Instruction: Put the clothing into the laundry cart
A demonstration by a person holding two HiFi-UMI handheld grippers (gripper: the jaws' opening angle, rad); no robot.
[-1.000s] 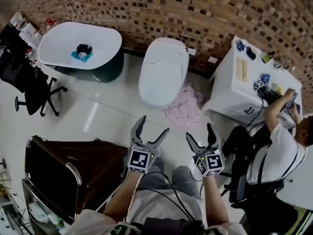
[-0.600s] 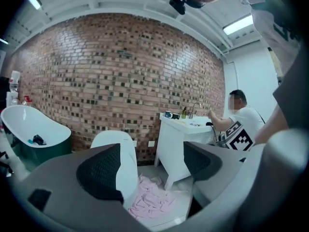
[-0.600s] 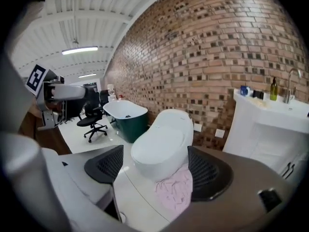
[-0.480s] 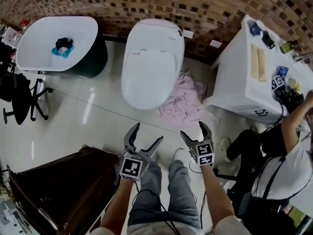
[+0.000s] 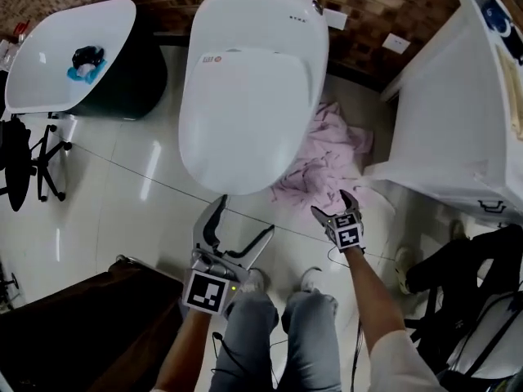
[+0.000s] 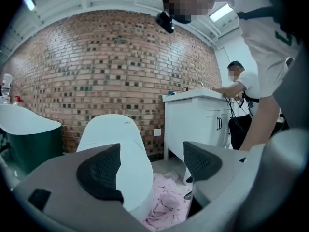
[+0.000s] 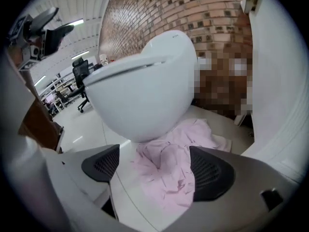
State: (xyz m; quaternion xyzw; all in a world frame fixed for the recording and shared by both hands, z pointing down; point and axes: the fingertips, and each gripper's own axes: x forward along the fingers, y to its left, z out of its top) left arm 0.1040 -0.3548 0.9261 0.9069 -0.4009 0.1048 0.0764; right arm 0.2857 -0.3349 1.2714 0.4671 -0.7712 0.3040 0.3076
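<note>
While looking steeply down, well left of the jaws of the left gripper (image 5: 243, 216): black office chair (image 5: 16, 153) on a spoked base, then a smooth white rounded tabletop (image 5: 57, 39) over a dark green drum-shaped stand (image 5: 143, 80), with a small black object (image 5: 86, 55) on top. Below and left of those jaws: laundry cart (image 5: 82, 317), dark brown, matte, soft-sided. Left gripper held over glossy pale floor tiles (image 5: 122, 194), its grey curved jaws spread wide, ribbed black pads (image 6: 99, 170) apart and pinching nothing. Through their gap, only the rounded front of the toilet (image 5: 249, 96) and some pink cloth beyond it. Ahead of both pairs of jaws: that toilet, glossy white, egg-shaped, lid down, backed against a rough brown brick wall (image 5: 368, 6). Just ahead of the jaws of the right gripper (image 5: 331, 204): clothing (image 5: 323, 158), pale pink, thin, crumpled into creased folds, heaped on the floor between the toilet's right side and the cabinet (image 5: 445, 121), well right of the cart and not in it. Right gripper low and close to that heap, jaws wide and opening, textured dark pads (image 7: 212, 173) framing the cloth in its own view without pressing on it; whether touching it at all, cannot tell. Right of those jaws: the cabinet, white, boxy, flat-sided. Farther right and back from the jaws, at the lower edge: part of a second person (image 5: 466, 300) in dark trousers.
</note>
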